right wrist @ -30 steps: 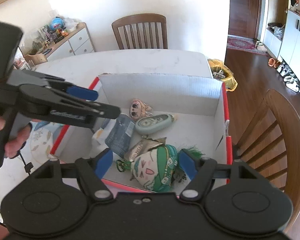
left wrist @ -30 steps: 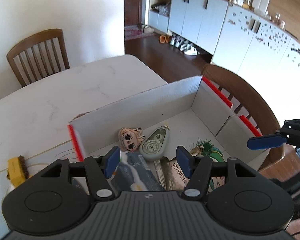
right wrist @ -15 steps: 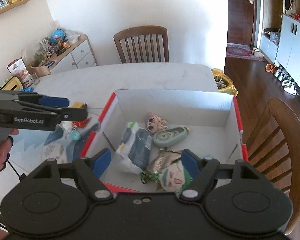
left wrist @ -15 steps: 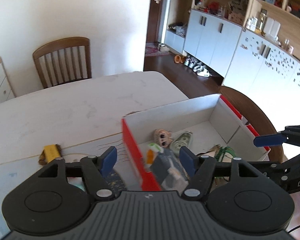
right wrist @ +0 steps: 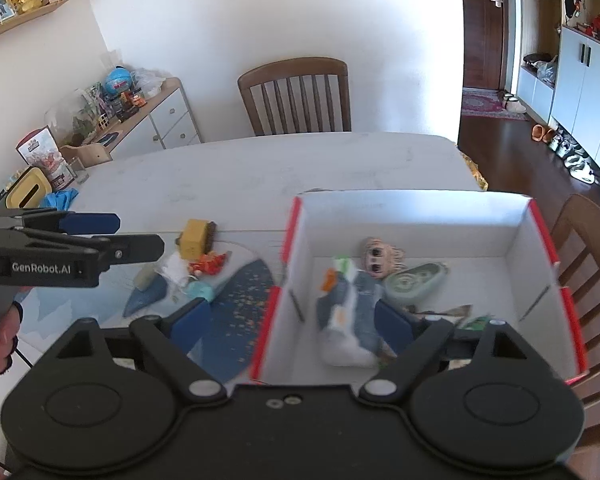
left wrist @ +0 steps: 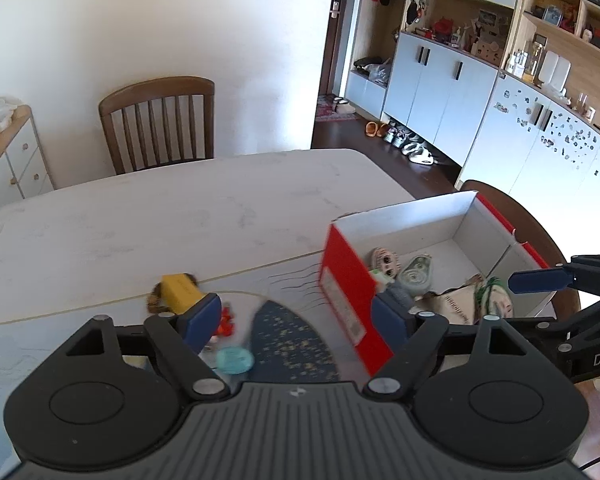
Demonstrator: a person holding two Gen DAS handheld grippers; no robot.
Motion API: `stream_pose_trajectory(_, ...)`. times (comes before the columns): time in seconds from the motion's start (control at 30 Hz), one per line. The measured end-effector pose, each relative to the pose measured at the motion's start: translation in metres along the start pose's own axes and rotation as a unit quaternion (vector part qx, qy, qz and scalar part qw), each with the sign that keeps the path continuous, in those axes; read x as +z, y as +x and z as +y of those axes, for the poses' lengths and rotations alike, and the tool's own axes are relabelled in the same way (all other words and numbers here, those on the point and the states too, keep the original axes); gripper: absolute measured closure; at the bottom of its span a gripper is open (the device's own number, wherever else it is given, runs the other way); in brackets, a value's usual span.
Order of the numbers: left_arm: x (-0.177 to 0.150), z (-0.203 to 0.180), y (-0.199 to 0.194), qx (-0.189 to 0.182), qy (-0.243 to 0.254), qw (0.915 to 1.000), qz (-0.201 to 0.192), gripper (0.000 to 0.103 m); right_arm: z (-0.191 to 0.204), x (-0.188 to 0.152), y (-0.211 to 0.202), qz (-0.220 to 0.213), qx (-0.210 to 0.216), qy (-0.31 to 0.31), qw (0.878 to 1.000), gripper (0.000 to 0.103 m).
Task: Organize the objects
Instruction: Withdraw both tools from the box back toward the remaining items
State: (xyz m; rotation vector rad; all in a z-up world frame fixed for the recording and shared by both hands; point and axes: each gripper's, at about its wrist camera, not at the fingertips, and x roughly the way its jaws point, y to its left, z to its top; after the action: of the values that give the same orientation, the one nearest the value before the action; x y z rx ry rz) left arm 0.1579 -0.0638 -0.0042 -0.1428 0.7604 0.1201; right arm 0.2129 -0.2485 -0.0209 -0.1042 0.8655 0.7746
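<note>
A pale marble-patterned table [left wrist: 148,216] carries a red-sided, white-lined cardboard box [right wrist: 420,216] holding a blurred blue-and-white soft packet [right wrist: 352,312], a green oval plastic case [right wrist: 414,280] and a small doll-face charm [right wrist: 376,256]. Left of the box lies a yellow block [right wrist: 194,238]. The left gripper [left wrist: 296,322] and right gripper [right wrist: 292,326] both gape wide, holding nothing; since a second ago both have shifted leftward off the box.
</note>
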Motion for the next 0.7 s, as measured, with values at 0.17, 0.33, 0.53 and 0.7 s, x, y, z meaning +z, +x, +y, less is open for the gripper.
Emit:
stream_pose_trajectory(0.17, -0.009, 0.026, -0.007, 0.004, 0.001, 1.0000, -0.003, 0.019, 0.029, 0.002, 0.014, -0.004, 0.001, 0.006, 1.000, 0.005)
stream_pose_trajectory(0.33, -0.016, 0.054, -0.011, 0.008, 0.000, 1.0000, -0.003, 0.014, 0.055, 0.006, 0.028, -0.005, 0.008, 0.009, 1.000, 0.004)
stream_pose_trajectory(0.53, -0.026, 0.086, -0.007, 0.008, -0.013, 0.9999, -0.002, 0.003, 0.083, 0.012, 0.047, -0.002, 0.012, 0.010, 1.000, 0.004)
stream_pose_trajectory(0.7, -0.039, 0.112, 0.005, 0.008, -0.021, 0.9997, 0.004, 0.002, 0.100, 0.015, 0.066, 0.010, 0.010, 0.003, 1.000, 0.004)
